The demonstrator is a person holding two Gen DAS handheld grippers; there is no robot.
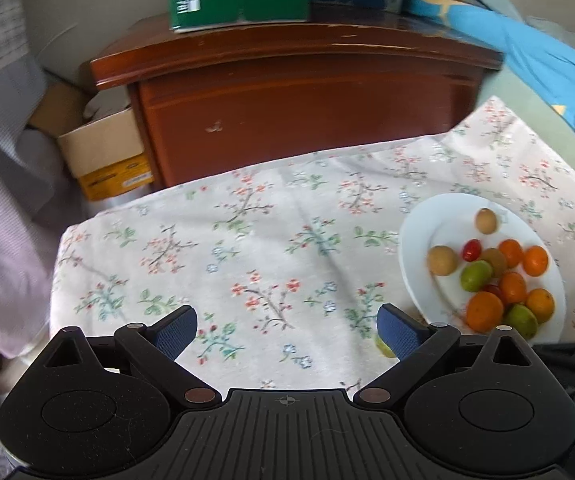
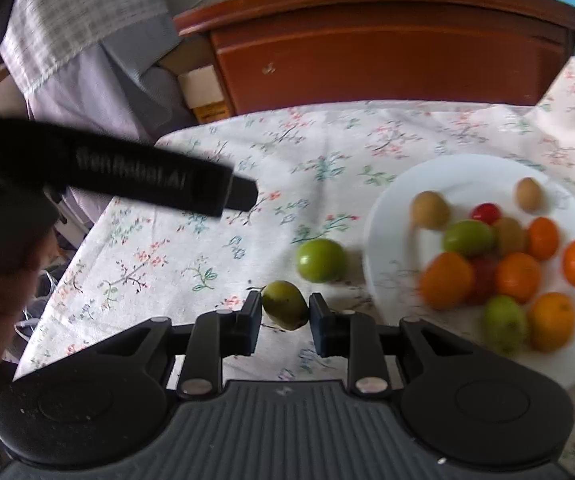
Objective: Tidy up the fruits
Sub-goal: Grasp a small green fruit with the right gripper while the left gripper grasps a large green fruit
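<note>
Right gripper [image 2: 284, 312] clamped on olive-green fruit [image 2: 285, 305] over floral tablecloth [image 2: 167, 264], near its front edge. Second green fruit [image 2: 321, 260] just beyond, beside white plate [image 2: 391, 200] of mixed fruit at right edge. Left gripper [image 1: 287, 330] agape, empty, above cloth centre.

A floral tablecloth [image 2: 191, 248] covered the surface; at frame right sat a white plate [image 2: 391, 208], two green fruits [image 2: 321, 260] beside it.
</note>
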